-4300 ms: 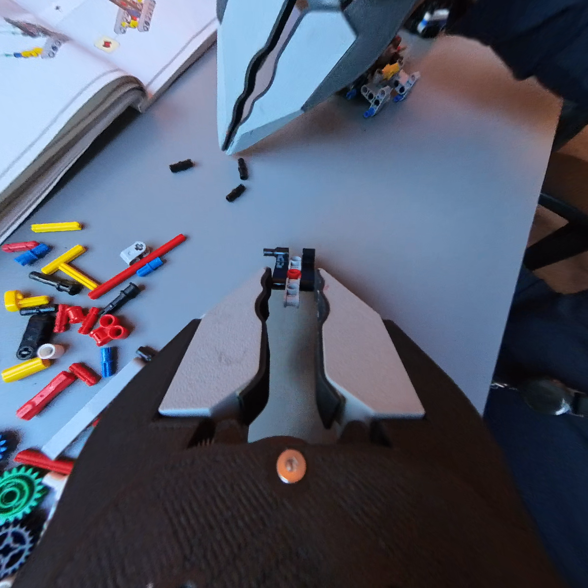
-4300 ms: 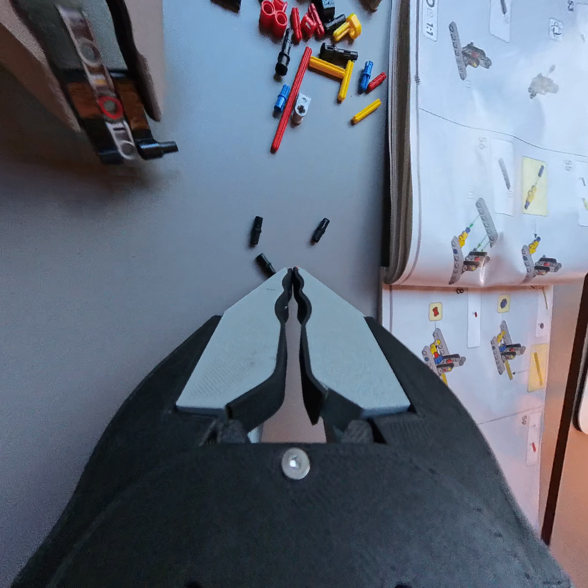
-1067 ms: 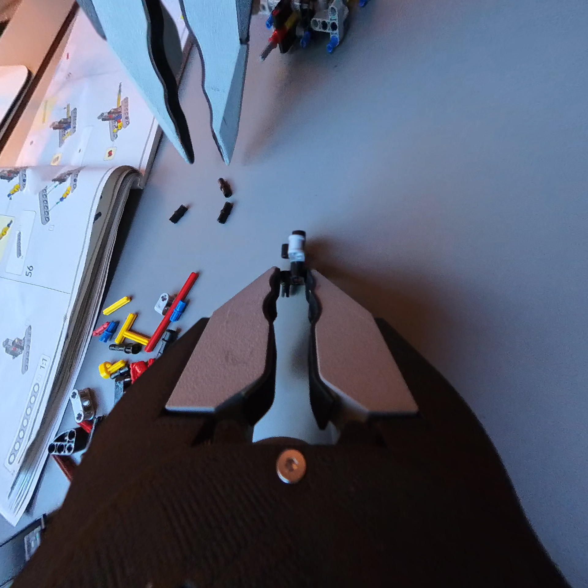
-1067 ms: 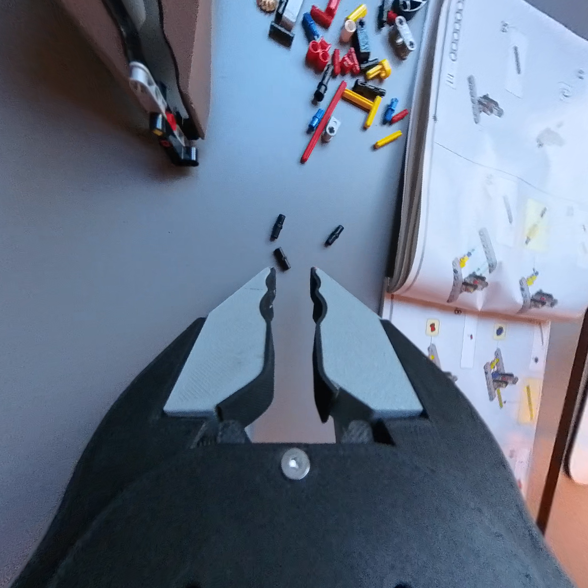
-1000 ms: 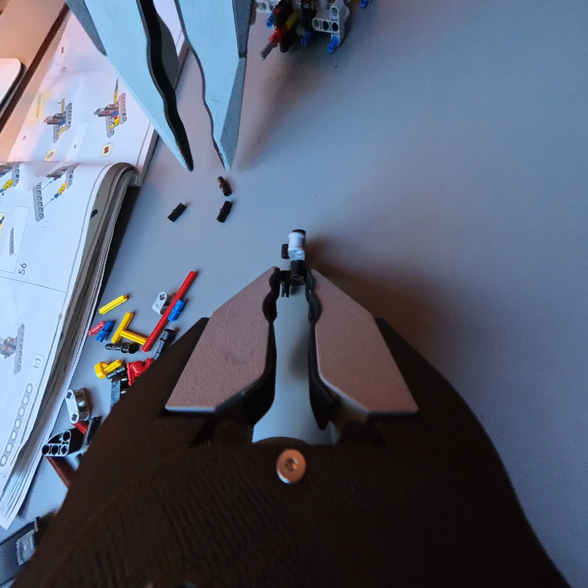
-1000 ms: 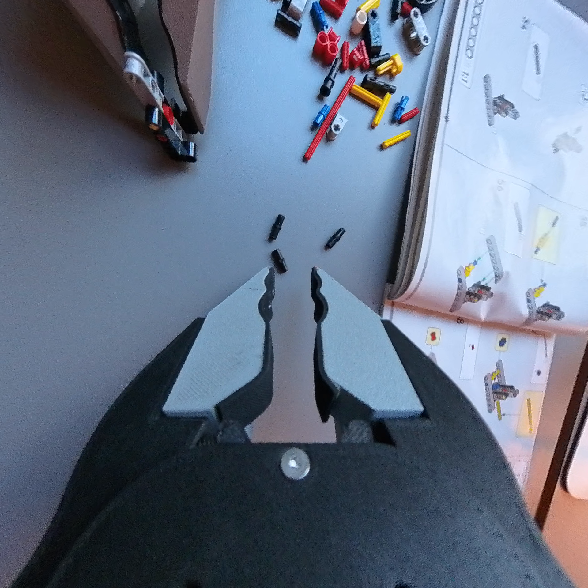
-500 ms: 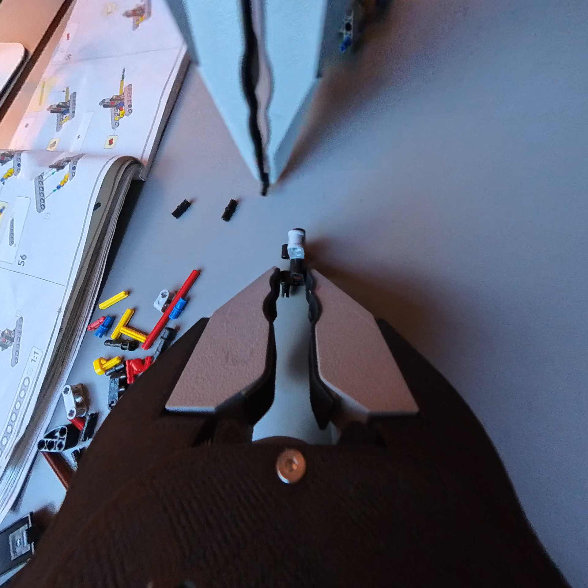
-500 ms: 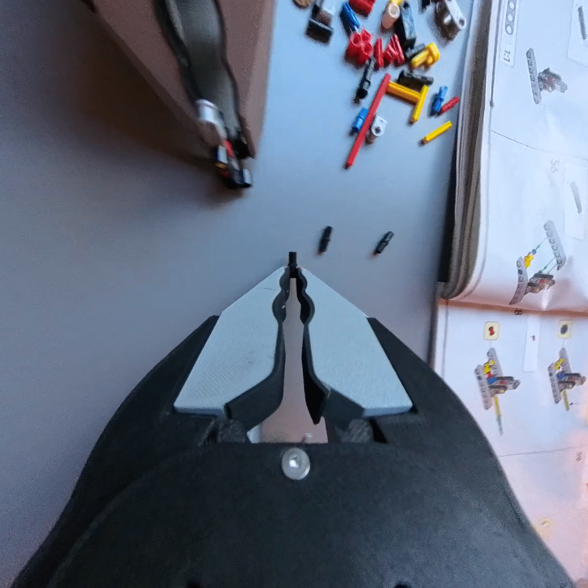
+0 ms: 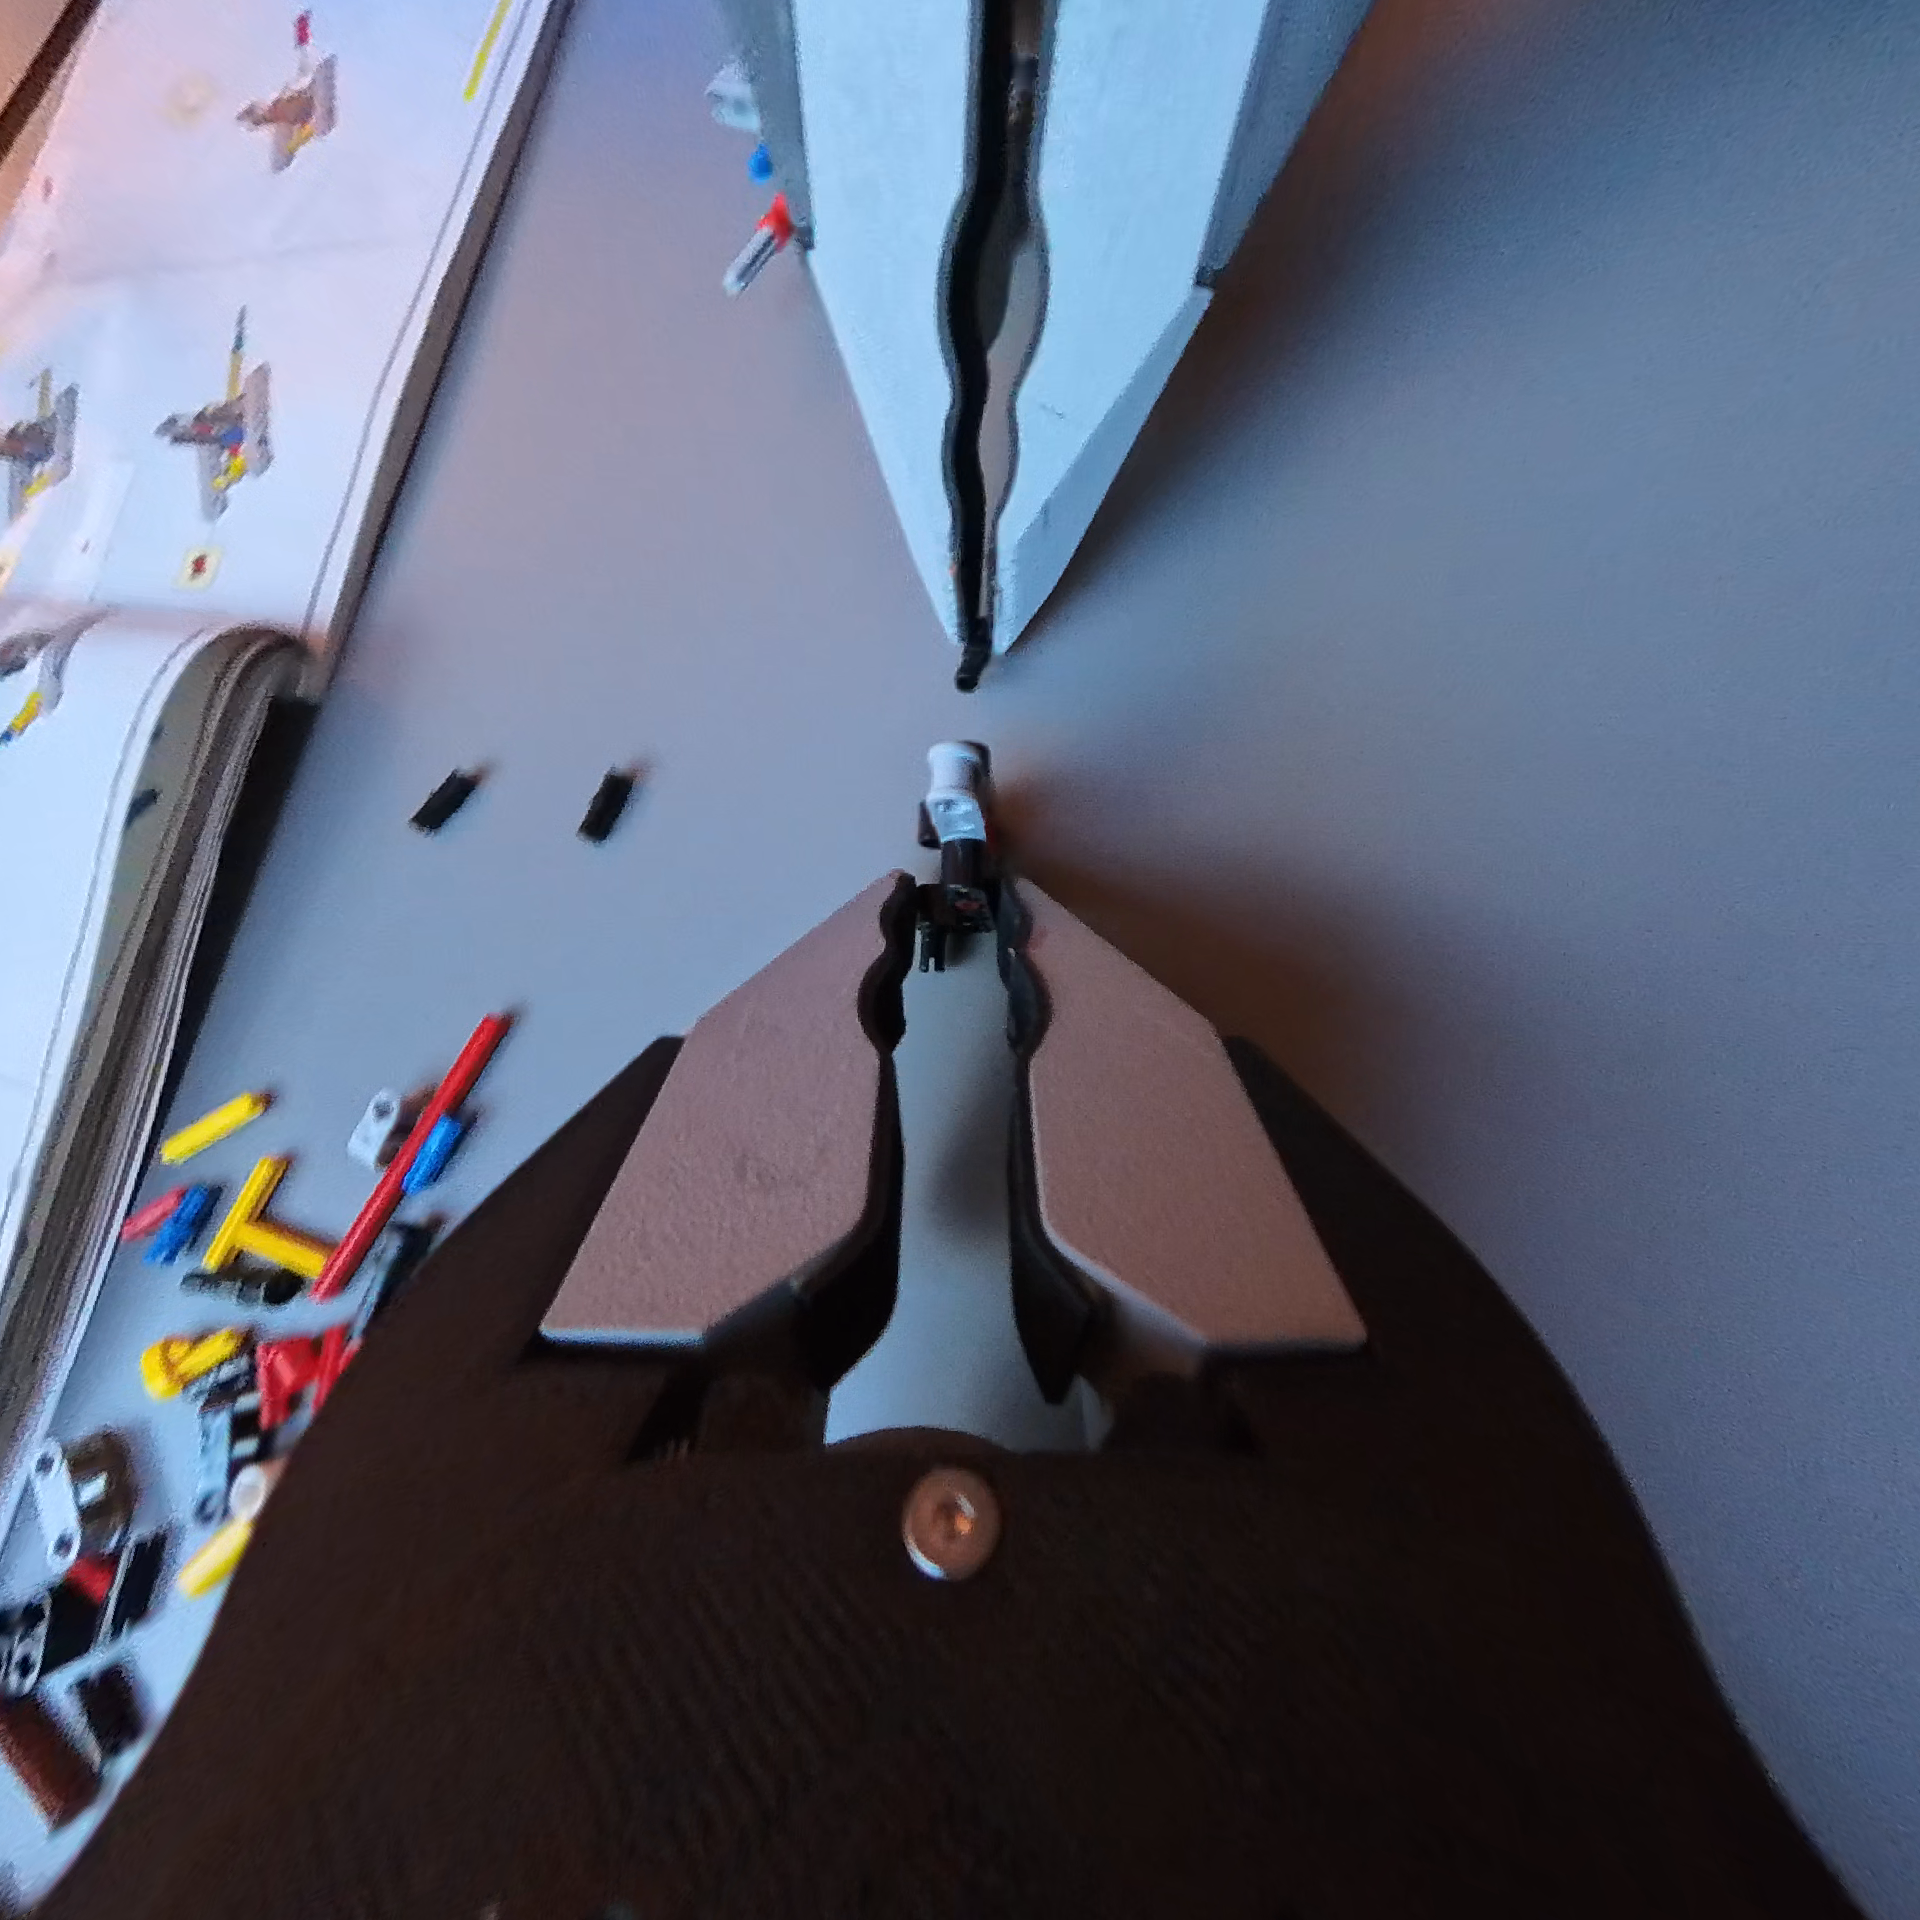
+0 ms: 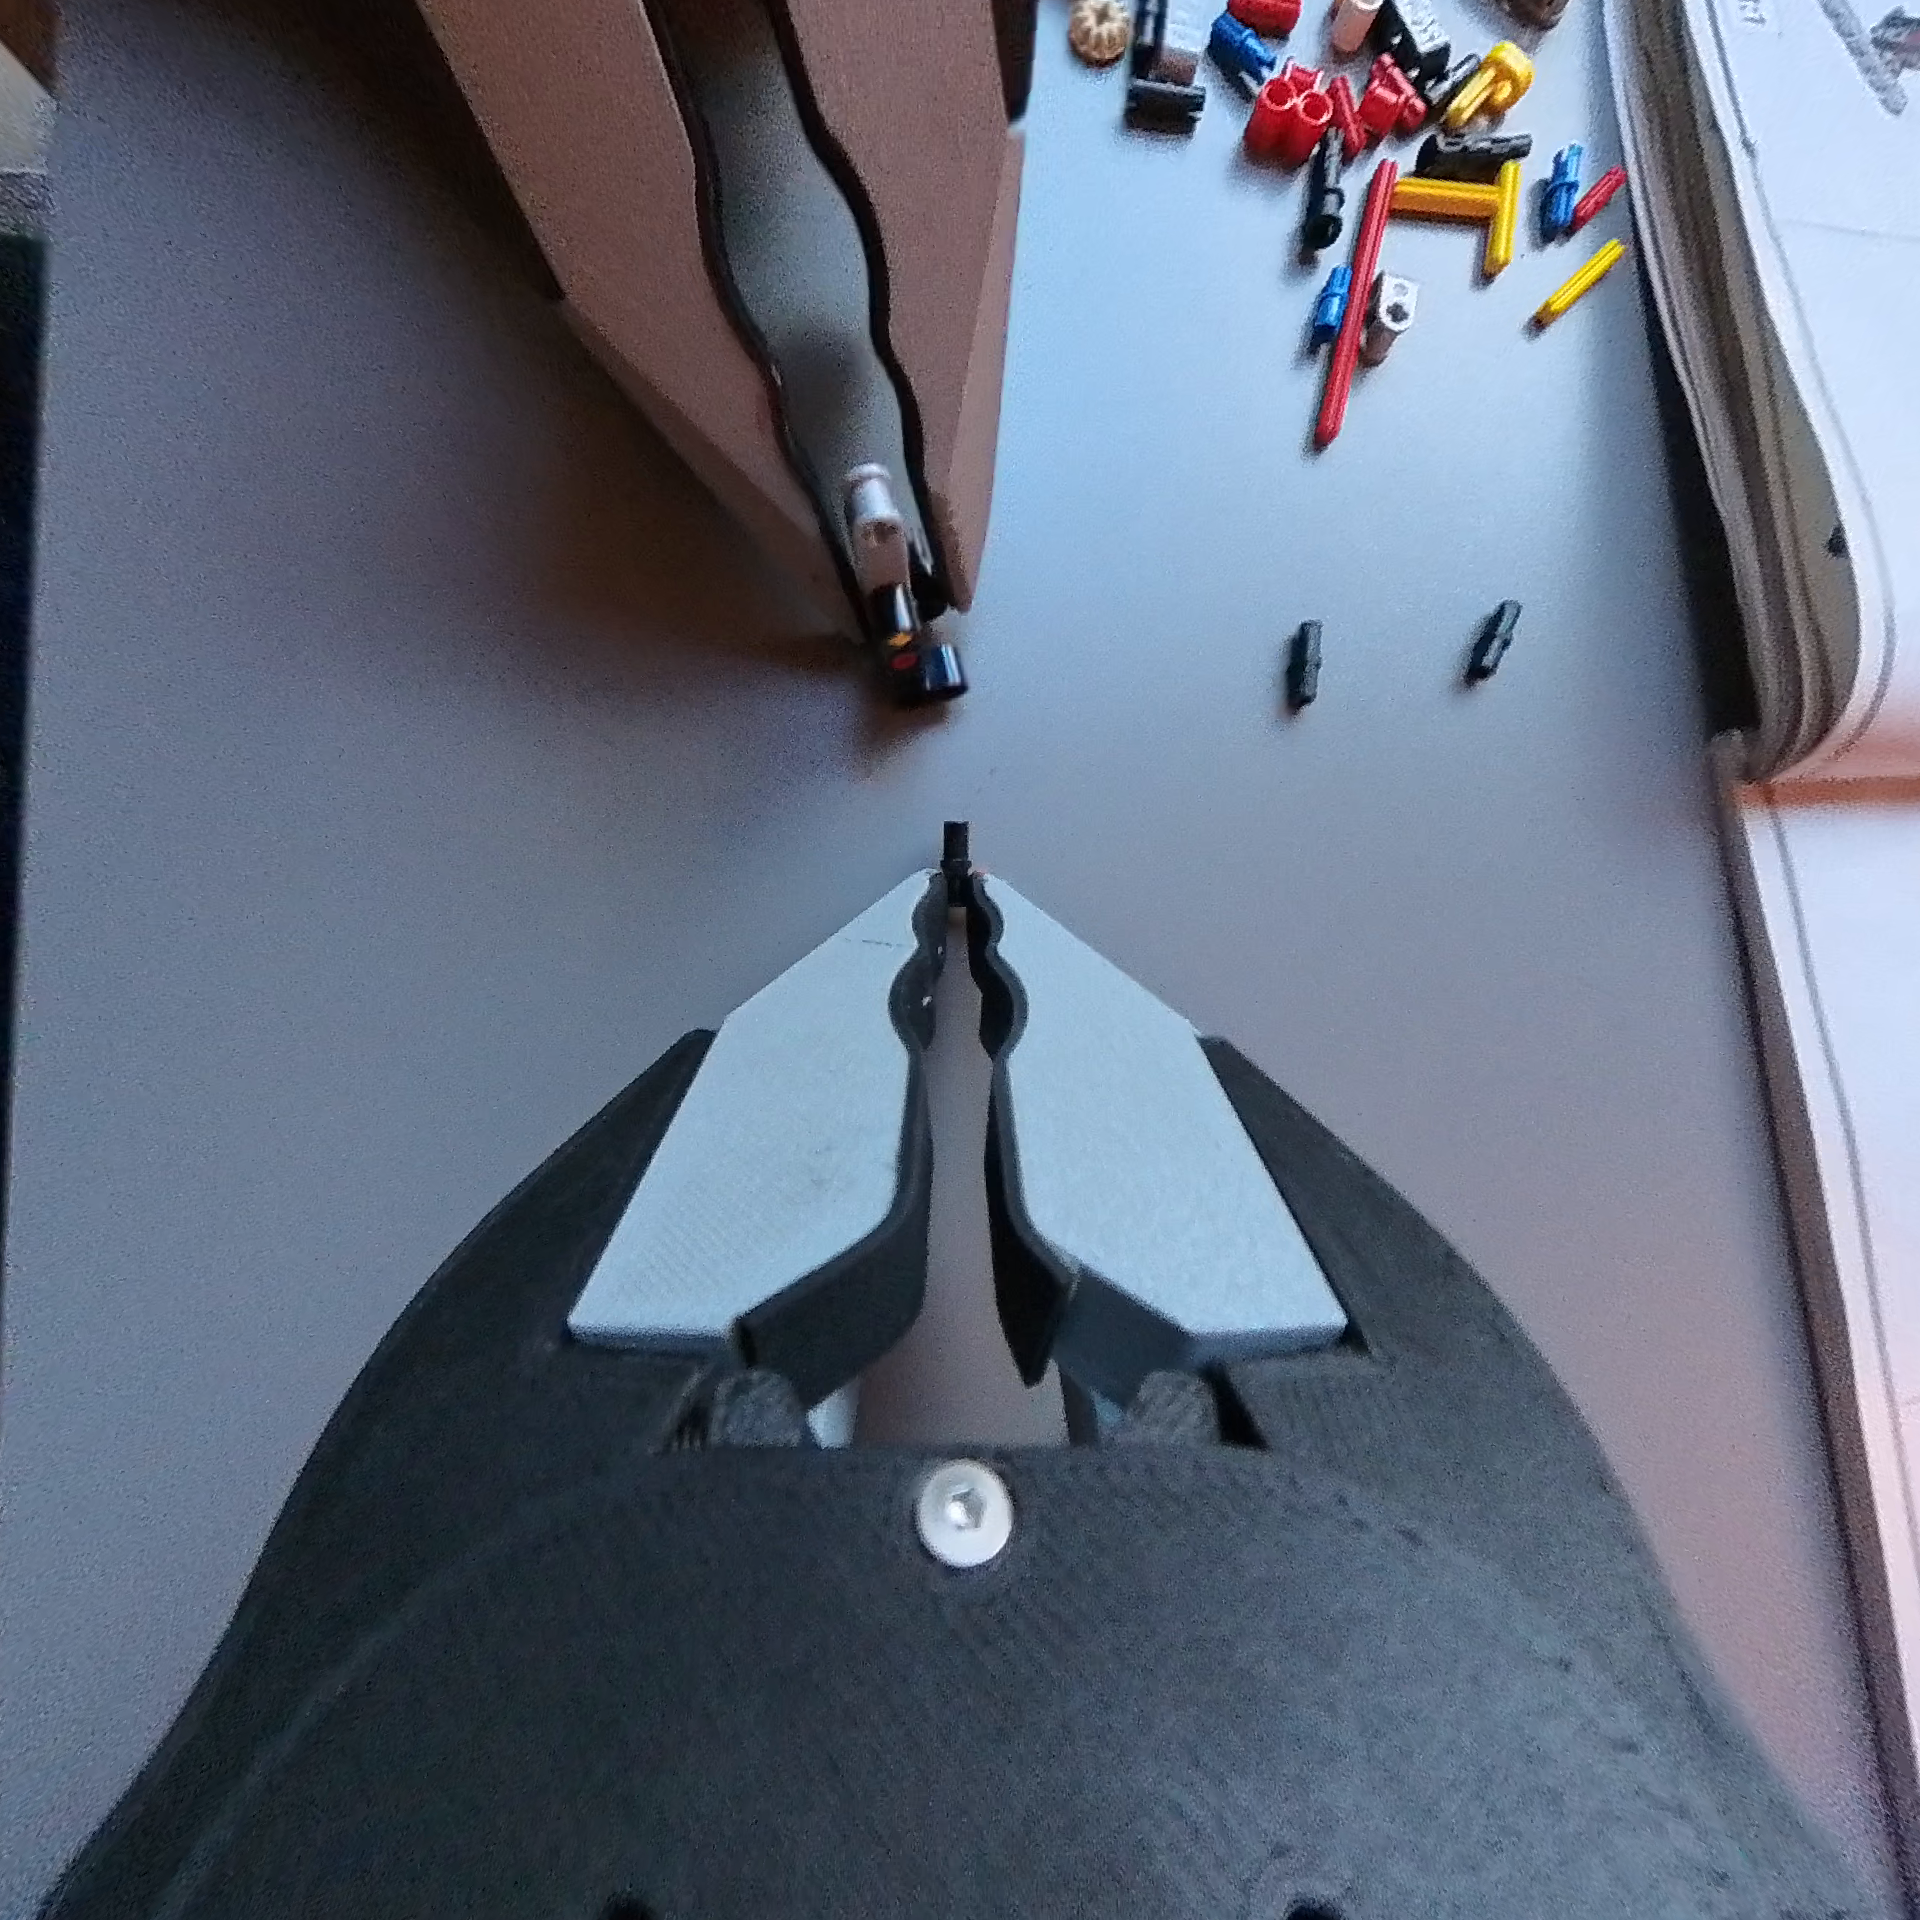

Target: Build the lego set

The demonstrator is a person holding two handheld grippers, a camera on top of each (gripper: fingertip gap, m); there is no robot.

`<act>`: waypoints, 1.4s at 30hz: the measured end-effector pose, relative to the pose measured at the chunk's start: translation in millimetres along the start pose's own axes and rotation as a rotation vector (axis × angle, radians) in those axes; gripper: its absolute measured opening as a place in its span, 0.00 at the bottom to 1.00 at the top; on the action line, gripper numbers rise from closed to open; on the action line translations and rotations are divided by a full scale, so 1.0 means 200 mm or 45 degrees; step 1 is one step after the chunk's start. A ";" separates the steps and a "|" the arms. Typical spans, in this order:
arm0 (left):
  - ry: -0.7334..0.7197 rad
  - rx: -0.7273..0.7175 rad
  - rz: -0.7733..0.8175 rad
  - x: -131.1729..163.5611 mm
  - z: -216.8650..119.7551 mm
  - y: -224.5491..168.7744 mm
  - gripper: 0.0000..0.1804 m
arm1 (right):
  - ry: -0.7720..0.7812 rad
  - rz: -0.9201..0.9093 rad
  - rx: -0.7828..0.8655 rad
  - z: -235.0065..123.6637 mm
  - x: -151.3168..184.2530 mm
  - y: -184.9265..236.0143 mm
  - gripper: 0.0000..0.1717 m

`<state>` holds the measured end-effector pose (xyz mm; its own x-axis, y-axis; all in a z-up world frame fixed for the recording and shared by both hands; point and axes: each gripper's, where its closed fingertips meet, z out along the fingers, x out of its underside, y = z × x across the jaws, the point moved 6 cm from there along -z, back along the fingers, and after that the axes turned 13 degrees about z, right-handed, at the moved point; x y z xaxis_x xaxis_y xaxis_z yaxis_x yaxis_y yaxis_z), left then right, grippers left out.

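Note:
My left gripper (image 9: 954, 914) is shut on a small assembly of black, grey and red toy building parts (image 9: 956, 821) and holds it above the grey table (image 9: 1455, 727). The assembly also shows in the right wrist view (image 10: 904, 613), sticking out of the left gripper's tips. My right gripper (image 10: 954, 883) is shut on a small black pin (image 10: 954, 844), whose end sticks out past the tips. In the left wrist view the right gripper (image 9: 977, 634) points at the assembly, its pin (image 9: 968, 670) a short way from the assembly's white end.
Two more black pins (image 10: 1301, 663) (image 10: 1491, 641) lie on the table. A pile of red, yellow, blue and black parts (image 10: 1382, 156) lies beyond them. An open instruction booklet (image 10: 1787, 416) lies along the right side. A small built model (image 9: 764, 229) is partly hidden behind the right gripper. Tip to tip, the grippers are about 5 centimeters apart.
My right gripper closed on one of the three black pins, lifted it and moved left towards the assembly in my left gripper. The left gripper kept its hold.

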<state>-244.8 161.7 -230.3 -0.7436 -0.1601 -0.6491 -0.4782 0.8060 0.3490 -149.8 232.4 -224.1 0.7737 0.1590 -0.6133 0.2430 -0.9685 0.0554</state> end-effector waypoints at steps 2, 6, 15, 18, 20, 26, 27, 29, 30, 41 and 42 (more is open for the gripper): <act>-0.016 0.020 0.049 -0.06 0.04 -0.04 0.07 | -0.026 0.017 -0.012 -0.05 0.04 0.02 0.00; -0.049 0.081 0.104 -0.16 0.11 -0.08 0.07 | -0.070 0.086 -0.049 -0.14 0.13 0.08 0.00; -0.054 0.099 0.069 -0.23 0.18 -0.07 0.11 | -0.079 0.171 -0.095 -0.15 0.23 0.09 0.00; -0.059 0.138 0.080 -0.24 0.19 -0.08 0.05 | -0.091 0.168 -0.082 -0.15 0.24 0.09 0.00; -0.064 0.142 0.095 -0.24 0.19 -0.08 0.05 | -0.108 0.194 -0.109 -0.15 0.24 0.10 0.00; -0.094 0.180 0.179 -0.27 0.20 -0.12 0.05 | -0.113 0.219 -0.116 -0.14 0.24 0.09 0.00; -0.095 0.178 0.183 -0.27 0.20 -0.12 0.05 | -0.112 0.215 -0.128 -0.14 0.25 0.10 0.00; -0.095 0.176 0.184 -0.27 0.20 -0.12 0.05 | -0.109 0.214 -0.135 -0.14 0.25 0.10 0.00; -0.095 0.175 0.186 -0.27 0.20 -0.12 0.05 | -0.105 0.221 -0.142 -0.14 0.25 0.10 0.00; -0.105 0.225 0.151 -0.27 0.21 -0.12 0.04 | 0.073 0.208 -0.185 -0.14 0.21 0.09 0.00; -0.107 0.237 0.140 -0.27 0.21 -0.12 0.04 | 0.098 0.203 -0.187 -0.14 0.20 0.09 0.00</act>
<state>-173.1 175.6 -231.4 -0.7412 -0.0235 -0.6709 -0.2959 0.9085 0.2950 -97.7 227.3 -226.0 0.8500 0.0257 -0.5262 0.1922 -0.9451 0.2643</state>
